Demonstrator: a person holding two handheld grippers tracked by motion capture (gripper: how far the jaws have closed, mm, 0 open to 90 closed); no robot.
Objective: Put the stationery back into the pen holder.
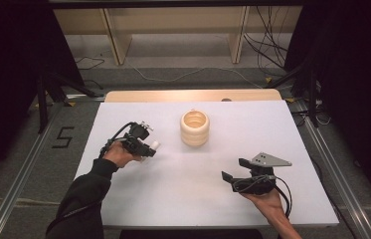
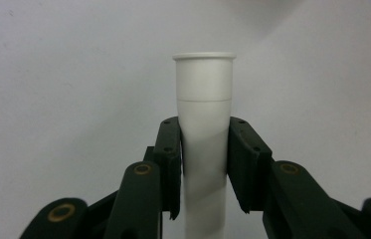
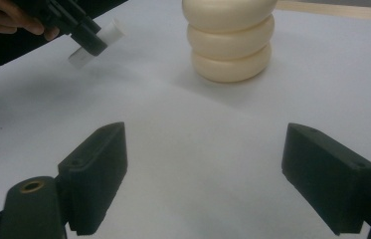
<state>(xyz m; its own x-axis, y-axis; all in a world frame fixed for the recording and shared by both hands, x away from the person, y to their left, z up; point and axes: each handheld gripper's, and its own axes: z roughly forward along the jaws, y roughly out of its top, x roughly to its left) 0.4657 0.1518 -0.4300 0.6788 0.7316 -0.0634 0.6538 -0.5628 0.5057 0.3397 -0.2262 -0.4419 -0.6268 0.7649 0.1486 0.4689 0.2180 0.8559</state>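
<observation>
- White foam board (image 1: 198, 194) is spread as the work surface beneath both grippers, with a strip of pale wood seen along its far edge
- Cream-coloured ringed pot (image 1: 194, 128), built of three stacked bulging rings and open at the top, is stood upright on the board, ahead of and to the right of the left gripper (image 1: 149, 148) and well apart from it; in the right gripper view the pot (image 3: 230, 40) is seen ahead, beyond the gap of the jaws
- Right gripper (image 1: 233, 171) is held low near the board's near right corner, a grey three-cornered plate carried on top; its jaws are seen spread wide apart with only bare board between them (image 3: 205, 174)
- Left gripper is held above the board's left part, and its jaws are clamped on the white tube (image 2: 204, 129)
- White tube, with a flared lip at its far end, is gripped round its middle between the two pads, and both ends are left sticking out past the jaws (image 3: 96, 45)
</observation>
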